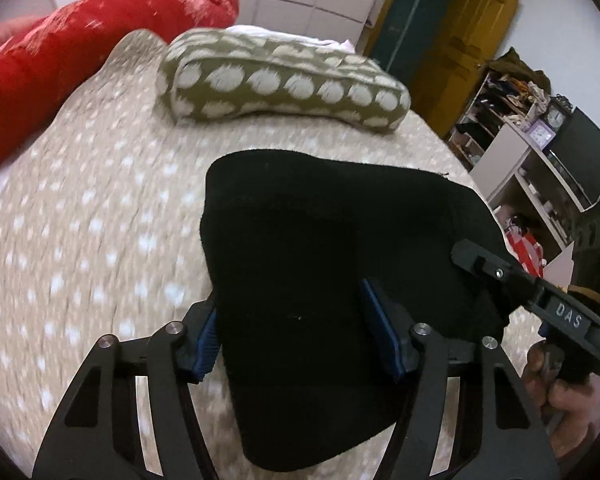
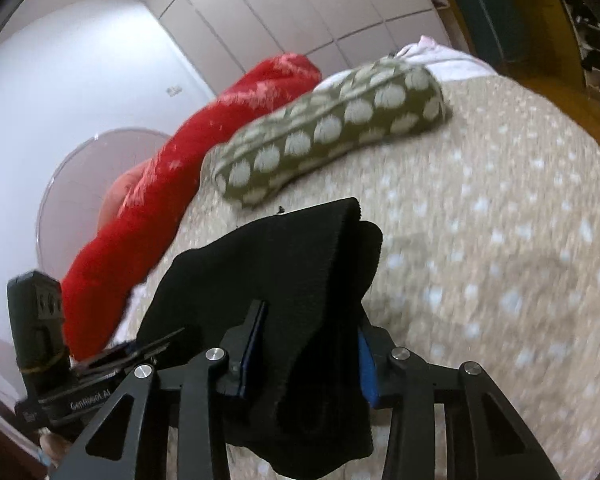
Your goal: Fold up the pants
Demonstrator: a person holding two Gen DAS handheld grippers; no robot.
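Note:
The black pants are folded into a thick bundle and held above the beige spotted bedspread. My left gripper is shut on the near edge of the bundle, its blue pads on either side of the cloth. My right gripper shows in the left wrist view at the bundle's right edge. In the right wrist view the right gripper is shut on the pants, which hang in folds between its fingers. The left gripper shows at the lower left there, gripping the same cloth.
An olive pillow with white spots lies across the far part of the bed. A red blanket lies along the bed's left side. White wardrobe doors stand behind. Cluttered shelves stand to the right of the bed.

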